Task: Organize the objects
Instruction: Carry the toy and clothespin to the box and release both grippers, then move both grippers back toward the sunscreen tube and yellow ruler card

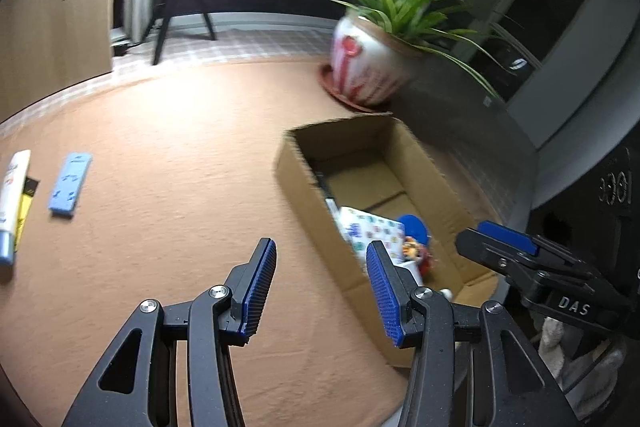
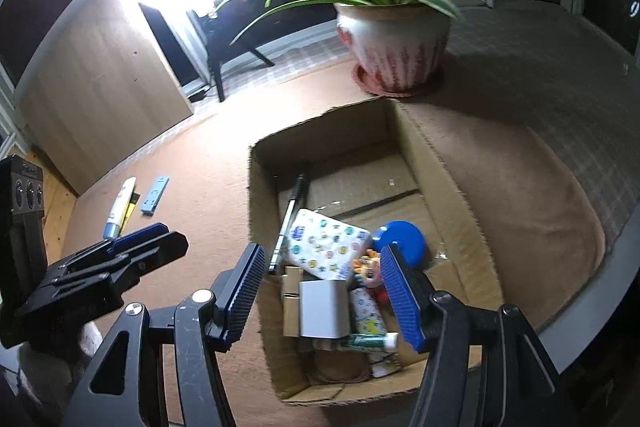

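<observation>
Brown table point(image 2: 192, 187), one box point(image 2: 440, 163), two tubes point(image 2: 119, 205)

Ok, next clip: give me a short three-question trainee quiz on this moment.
1. True or false: the left hand-held gripper grips an item.
2. What lies beside the blue remote on the tablecloth? A) white tube B) scissors C) cup
3. Fill in: the potted plant stands beyond the cardboard box's ____ end.

Key: 1 false, both hand-held grippers, right one too, are open and empty. 2 A, the white tube. 3 far.
</observation>
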{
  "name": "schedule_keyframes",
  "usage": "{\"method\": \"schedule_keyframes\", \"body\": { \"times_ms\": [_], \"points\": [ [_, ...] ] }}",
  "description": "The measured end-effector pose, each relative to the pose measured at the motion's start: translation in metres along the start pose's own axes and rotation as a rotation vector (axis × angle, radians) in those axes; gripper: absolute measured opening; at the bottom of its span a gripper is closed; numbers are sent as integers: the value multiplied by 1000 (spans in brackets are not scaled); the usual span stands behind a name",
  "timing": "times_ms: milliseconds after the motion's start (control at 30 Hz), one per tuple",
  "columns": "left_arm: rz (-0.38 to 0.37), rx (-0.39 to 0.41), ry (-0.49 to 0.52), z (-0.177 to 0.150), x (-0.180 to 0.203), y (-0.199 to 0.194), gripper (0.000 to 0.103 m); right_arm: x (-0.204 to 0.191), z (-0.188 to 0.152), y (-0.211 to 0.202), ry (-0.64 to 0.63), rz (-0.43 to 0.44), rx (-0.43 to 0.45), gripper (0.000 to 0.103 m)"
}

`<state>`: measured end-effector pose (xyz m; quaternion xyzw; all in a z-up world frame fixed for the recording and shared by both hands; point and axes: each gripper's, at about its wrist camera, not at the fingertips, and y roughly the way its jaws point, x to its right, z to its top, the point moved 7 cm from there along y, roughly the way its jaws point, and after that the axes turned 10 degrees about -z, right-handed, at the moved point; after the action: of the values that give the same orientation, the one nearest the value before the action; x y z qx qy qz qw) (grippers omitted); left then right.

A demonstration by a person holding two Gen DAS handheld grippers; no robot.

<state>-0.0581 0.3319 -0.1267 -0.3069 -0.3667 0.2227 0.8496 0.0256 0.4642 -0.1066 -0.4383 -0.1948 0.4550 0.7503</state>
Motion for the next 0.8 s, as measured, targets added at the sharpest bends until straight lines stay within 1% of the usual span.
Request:
{"method": "schedule_keyframes", "body": {
  "times_ms": [200,433,533,633,800],
  "points": [
    [71,27,-63,4,-48,-24,51,-23,3,4,-28,32,-6,57],
    [191,52,-162,5,-126,-58,51,-49,4,12,-60,59,-24,57],
    [239,50,-195,3,-158,-70,52,-59,4,17,-72,69,-31,57],
    [271,38,-238,2,-188,-78,55,-69,3,20,-88,80,-35,57],
    [340,29,-298,-1,-236,-90,55,-84,4,22,-113,86,-36,56]
  ]
}}
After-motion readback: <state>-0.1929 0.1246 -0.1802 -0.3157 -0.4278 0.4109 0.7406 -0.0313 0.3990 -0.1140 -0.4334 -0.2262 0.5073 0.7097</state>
